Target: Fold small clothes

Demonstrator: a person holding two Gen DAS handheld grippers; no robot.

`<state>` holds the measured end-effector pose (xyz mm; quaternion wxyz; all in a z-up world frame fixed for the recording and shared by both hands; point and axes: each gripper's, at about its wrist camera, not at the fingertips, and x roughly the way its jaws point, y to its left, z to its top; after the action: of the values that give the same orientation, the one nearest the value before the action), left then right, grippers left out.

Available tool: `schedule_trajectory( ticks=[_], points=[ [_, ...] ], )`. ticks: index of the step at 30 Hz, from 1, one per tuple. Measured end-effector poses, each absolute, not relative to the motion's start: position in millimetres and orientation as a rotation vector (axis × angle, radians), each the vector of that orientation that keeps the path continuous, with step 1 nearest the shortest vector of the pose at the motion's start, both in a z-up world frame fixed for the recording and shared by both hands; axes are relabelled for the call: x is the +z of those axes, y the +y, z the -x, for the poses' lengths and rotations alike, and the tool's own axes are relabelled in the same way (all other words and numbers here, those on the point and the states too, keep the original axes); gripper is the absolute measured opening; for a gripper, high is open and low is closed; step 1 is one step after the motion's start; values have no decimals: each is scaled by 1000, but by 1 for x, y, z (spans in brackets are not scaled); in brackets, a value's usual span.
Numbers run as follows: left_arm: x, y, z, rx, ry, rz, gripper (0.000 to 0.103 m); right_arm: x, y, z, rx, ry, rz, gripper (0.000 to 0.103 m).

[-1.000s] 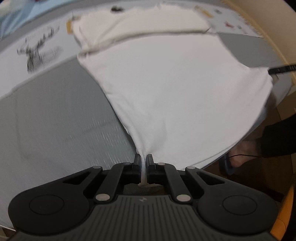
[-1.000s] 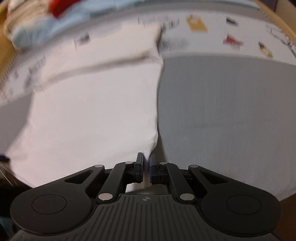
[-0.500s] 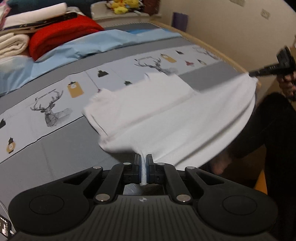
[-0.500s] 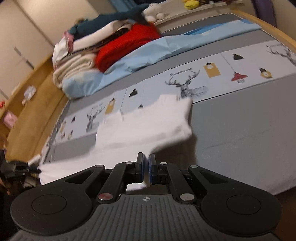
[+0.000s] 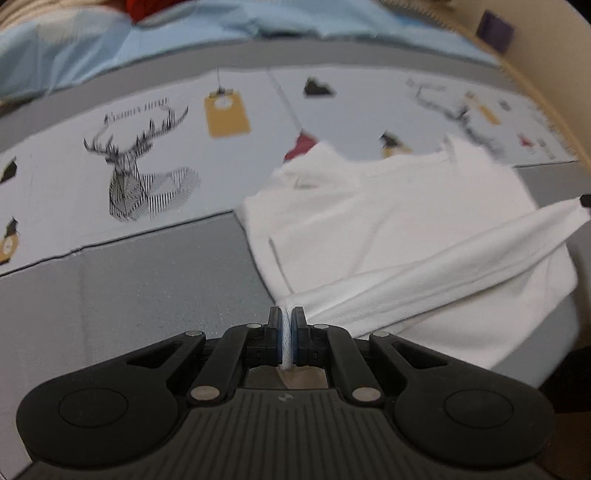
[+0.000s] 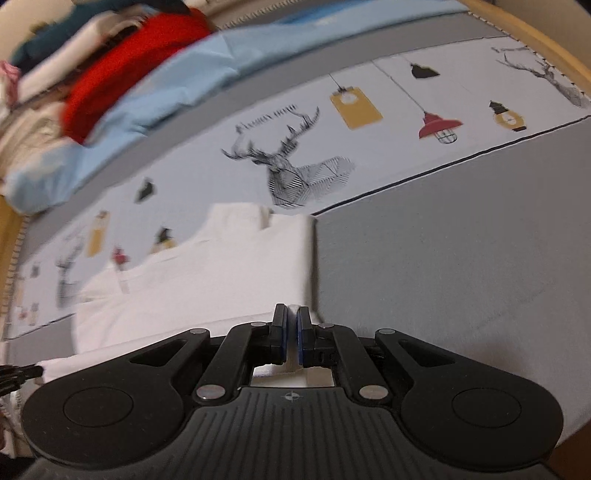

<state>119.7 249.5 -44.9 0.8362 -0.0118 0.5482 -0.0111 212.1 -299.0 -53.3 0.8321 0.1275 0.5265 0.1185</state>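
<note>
Grey bedspread (image 5: 129, 295) with deer print (image 6: 295, 173) is lying under white garment (image 5: 388, 229); garment is resting half-folded on it; left gripper (image 5: 287, 325) and right gripper (image 6: 290, 332) are each pinching a garment corner, fingers pressed together.

Your left view: white garment (image 5: 399, 236) blurred at far edge, collar shape unclear; its near right corner cut by lens rim. Right gripper (image 5: 585, 201) only dark tip at right edge, jaws unseen there. Red item (image 5: 144, 5) at far left cropped by top edge, unidentifiable. Small prints far right on bed cover (image 5: 110, 295) smeared.

Your right view: clothes pile (image 6: 74, 66) far left motion-blurred, items indistinct. Left gripper (image 6: 18, 374) mostly cropped at left edge. Garment corner hidden behind your own jaws.
</note>
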Motion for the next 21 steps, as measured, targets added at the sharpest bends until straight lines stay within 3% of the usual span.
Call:
schedule_trajectory(
  ticks=[6, 12, 16, 21],
  points=[
    [-64, 260, -153, 5, 1182, 58, 5, -88, -280, -245, 210, 1161, -233, 4],
    [-48, 291, -163, 182, 1044, 183, 8, -89, -295, -268, 114, 1009, -457, 8],
    [-58, 300, -159, 174, 1098, 199, 9, -93, -303, -271, 148, 990, -435, 9],
    [-74, 286, -154, 78, 1157, 99, 21, -117, -304, -265, 252, 1043, -369, 9]
  ],
)
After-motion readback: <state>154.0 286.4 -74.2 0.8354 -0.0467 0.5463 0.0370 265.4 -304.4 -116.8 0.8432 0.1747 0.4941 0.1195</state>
